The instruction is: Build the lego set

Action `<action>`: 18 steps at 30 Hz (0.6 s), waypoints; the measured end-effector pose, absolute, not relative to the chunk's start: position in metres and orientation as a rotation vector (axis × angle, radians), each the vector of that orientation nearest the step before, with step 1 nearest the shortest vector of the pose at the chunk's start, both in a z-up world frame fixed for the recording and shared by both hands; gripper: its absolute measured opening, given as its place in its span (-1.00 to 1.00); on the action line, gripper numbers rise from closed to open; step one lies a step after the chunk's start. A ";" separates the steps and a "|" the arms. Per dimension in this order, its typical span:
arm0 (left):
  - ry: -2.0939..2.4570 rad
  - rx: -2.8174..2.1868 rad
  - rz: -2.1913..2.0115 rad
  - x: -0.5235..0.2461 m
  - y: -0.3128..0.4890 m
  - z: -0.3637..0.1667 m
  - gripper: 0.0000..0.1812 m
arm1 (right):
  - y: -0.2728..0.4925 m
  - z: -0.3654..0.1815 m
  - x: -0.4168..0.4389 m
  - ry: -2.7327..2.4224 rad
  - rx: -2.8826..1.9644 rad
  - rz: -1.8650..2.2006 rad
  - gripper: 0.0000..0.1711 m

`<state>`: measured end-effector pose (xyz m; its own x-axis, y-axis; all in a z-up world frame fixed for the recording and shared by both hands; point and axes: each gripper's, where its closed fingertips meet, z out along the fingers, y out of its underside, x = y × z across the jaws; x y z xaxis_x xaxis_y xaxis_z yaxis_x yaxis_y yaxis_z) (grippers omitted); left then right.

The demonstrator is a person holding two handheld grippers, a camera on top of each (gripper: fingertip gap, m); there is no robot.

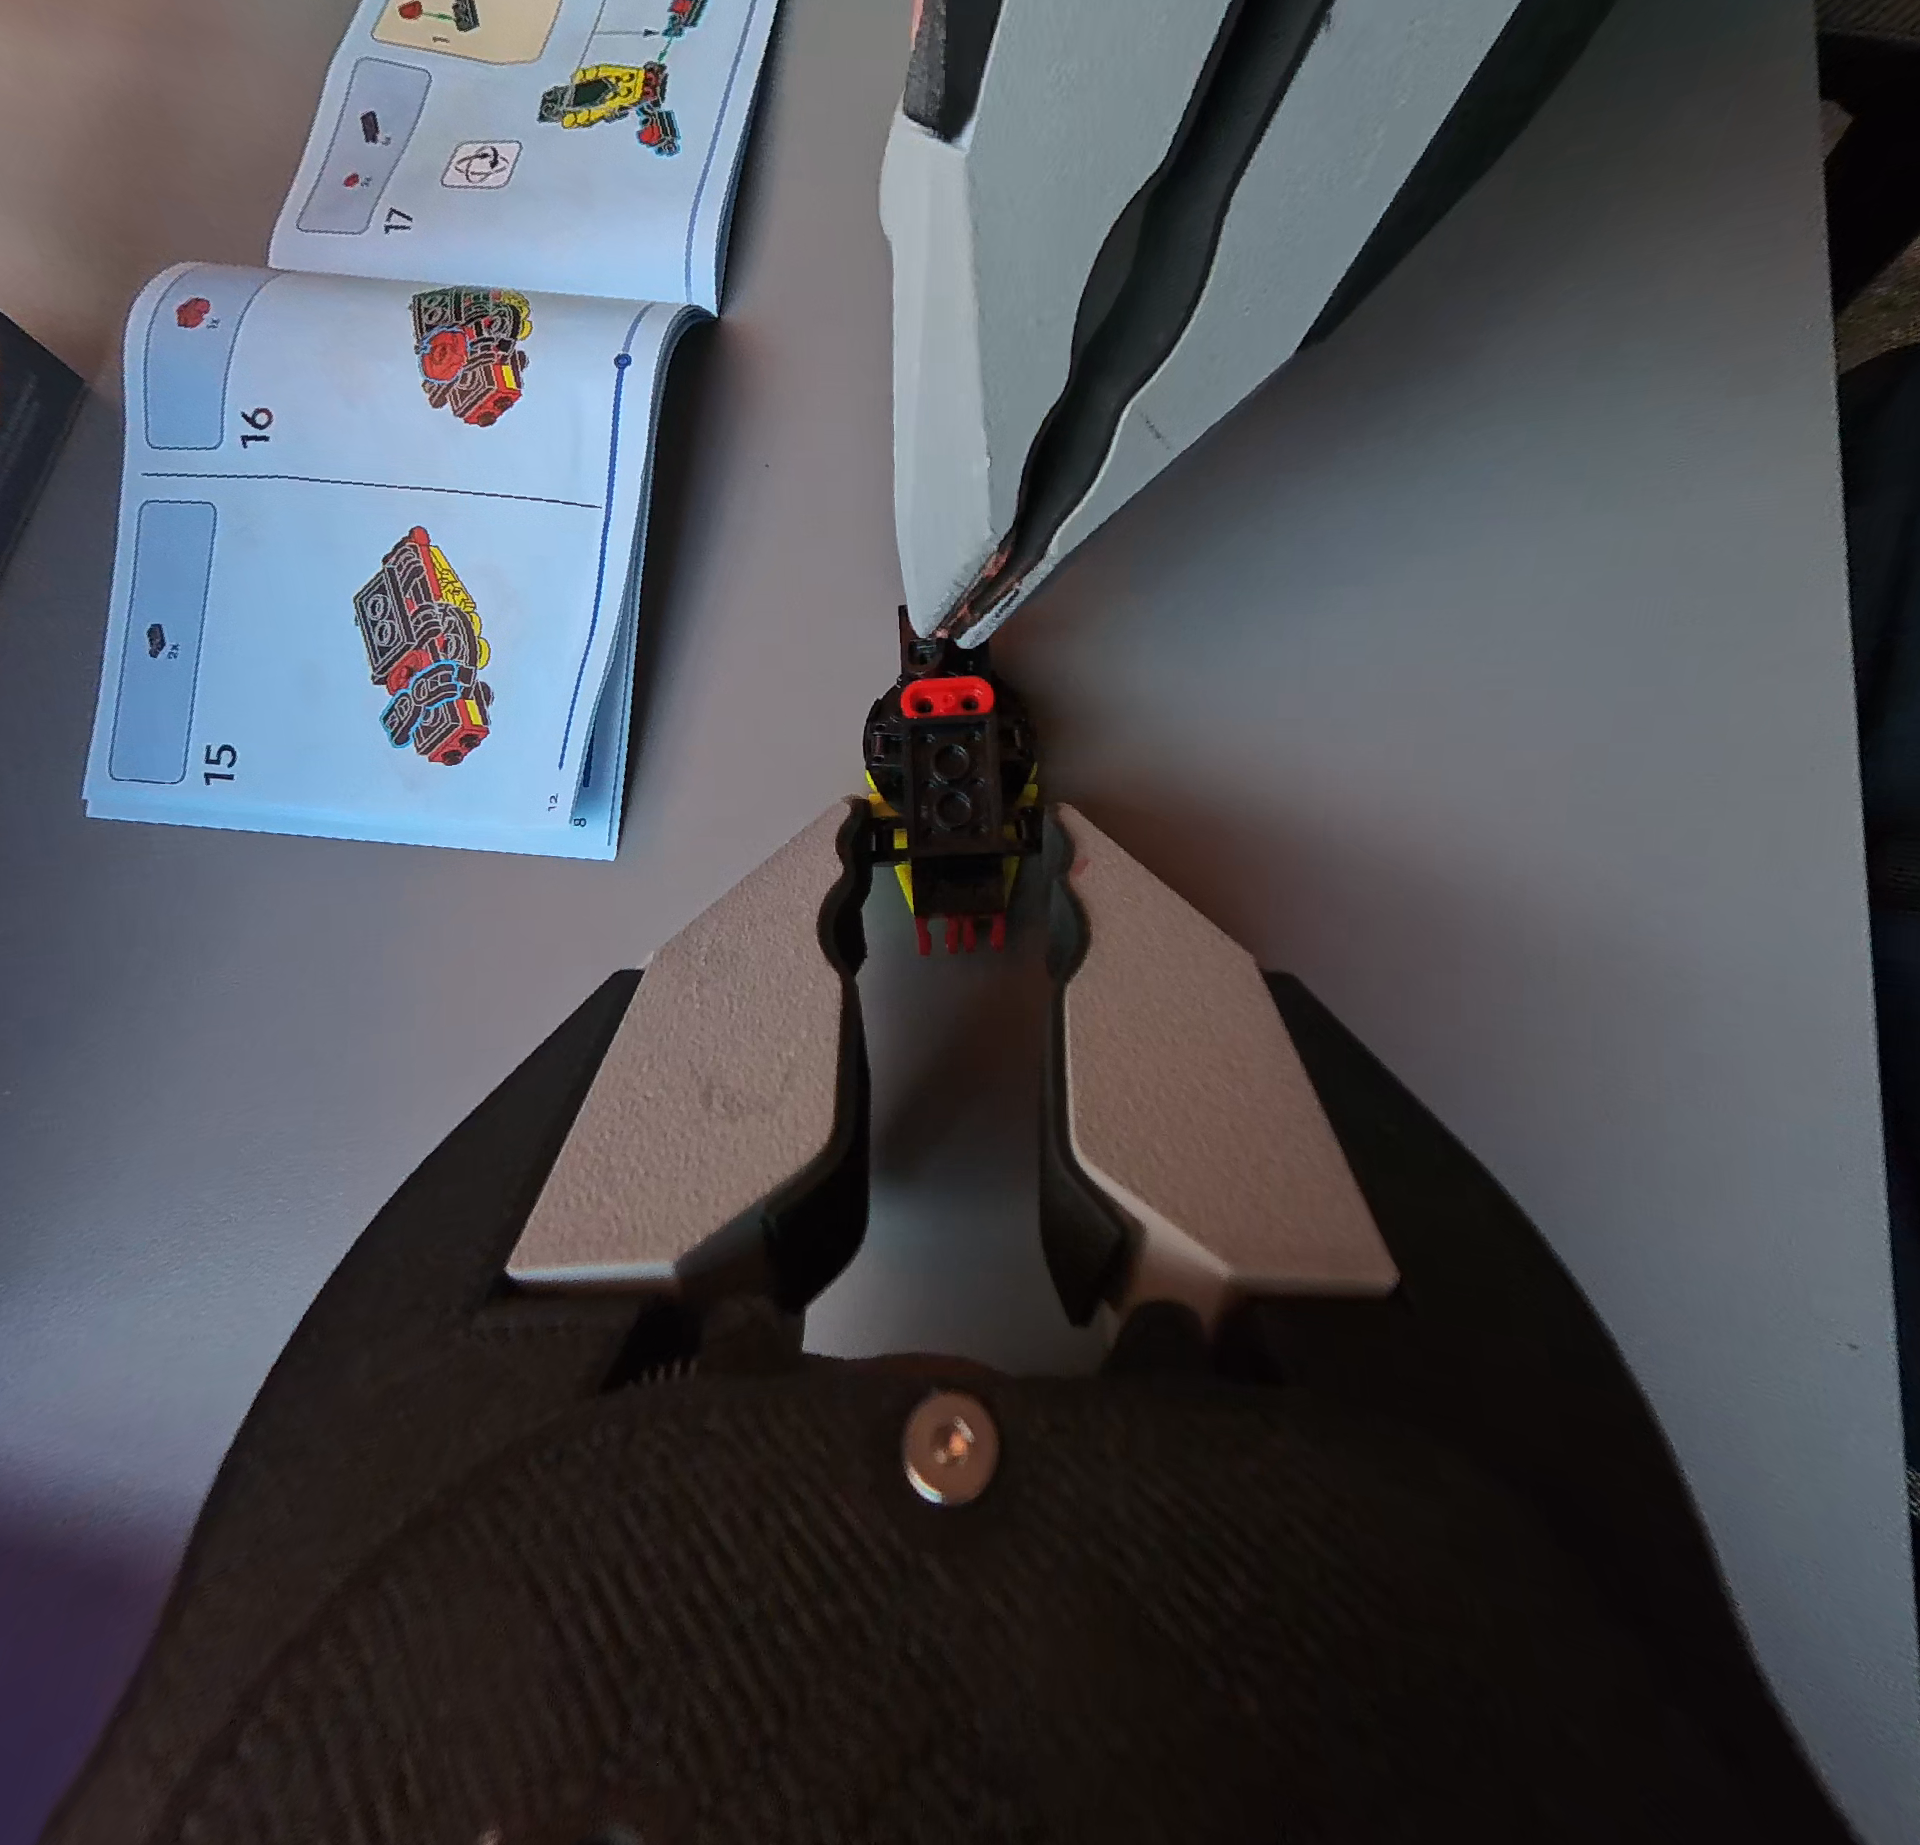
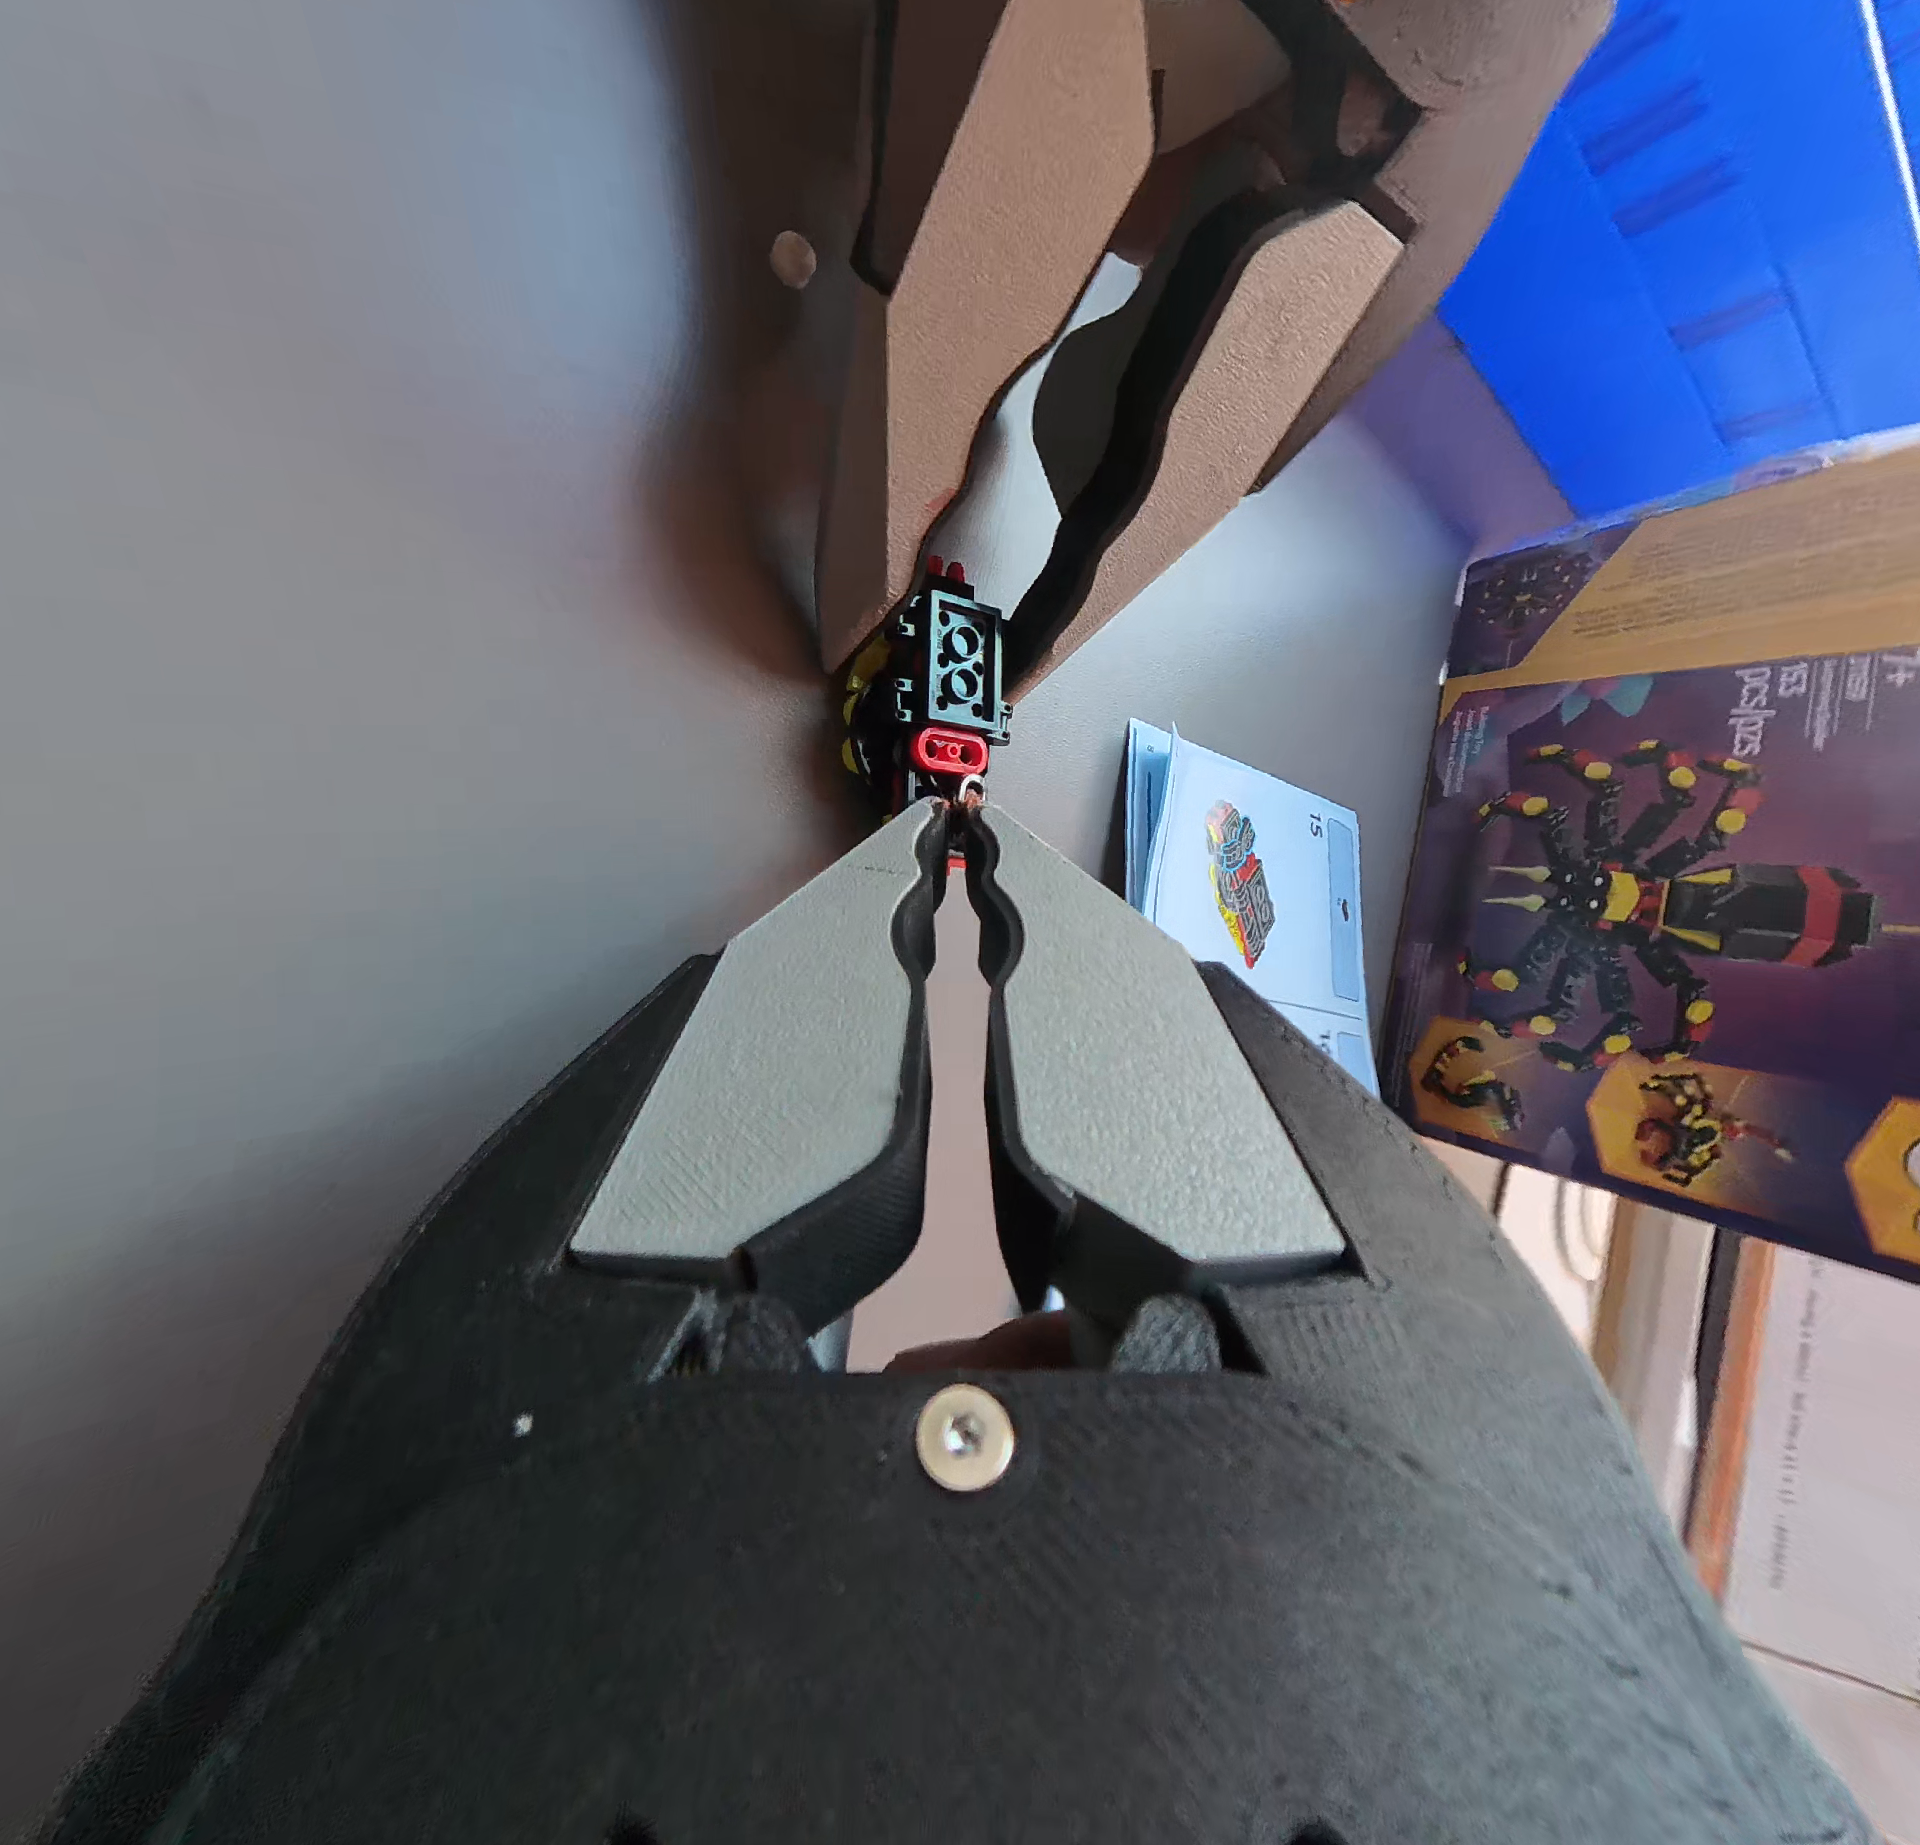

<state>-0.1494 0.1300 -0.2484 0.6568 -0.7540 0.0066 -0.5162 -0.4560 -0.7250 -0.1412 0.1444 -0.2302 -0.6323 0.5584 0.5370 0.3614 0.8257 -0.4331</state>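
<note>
A small black, red and yellow lego build (image 1: pixel 951 777) is held above the grey table (image 1: pixel 1455 756). My left gripper (image 1: pixel 953 827) is shut on its yellow and black sides, studs up. My right gripper (image 1: pixel 958 623) comes from the far side, its jaws closed on a small black piece (image 1: pixel 921 649) beside the build's red end. In the right wrist view, the right gripper (image 2: pixel 957 811) pinches that piece just below the red brick of the build (image 2: pixel 954 675), and the left gripper (image 2: pixel 935 657) holds the build from above.
An open instruction booklet (image 1: pixel 384 548) lies on the table to the left; it also shows in the right wrist view (image 2: pixel 1247 860). The purple set box (image 2: pixel 1662 912) and a blue bin (image 2: pixel 1714 185) stand behind it. The table's edge (image 1: pixel 1844 652) runs along the right.
</note>
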 end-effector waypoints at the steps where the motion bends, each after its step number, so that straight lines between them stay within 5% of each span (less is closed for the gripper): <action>1: 0.979 -2.160 -0.429 -0.149 0.130 -0.248 -0.67 | 0.144 -0.230 -0.141 -2.333 -0.652 0.358 -1.00; 18: 1.160 -2.091 -0.524 -0.147 0.113 -0.248 -0.67 | 0.123 -0.230 -0.133 -2.635 -0.171 0.216 -1.00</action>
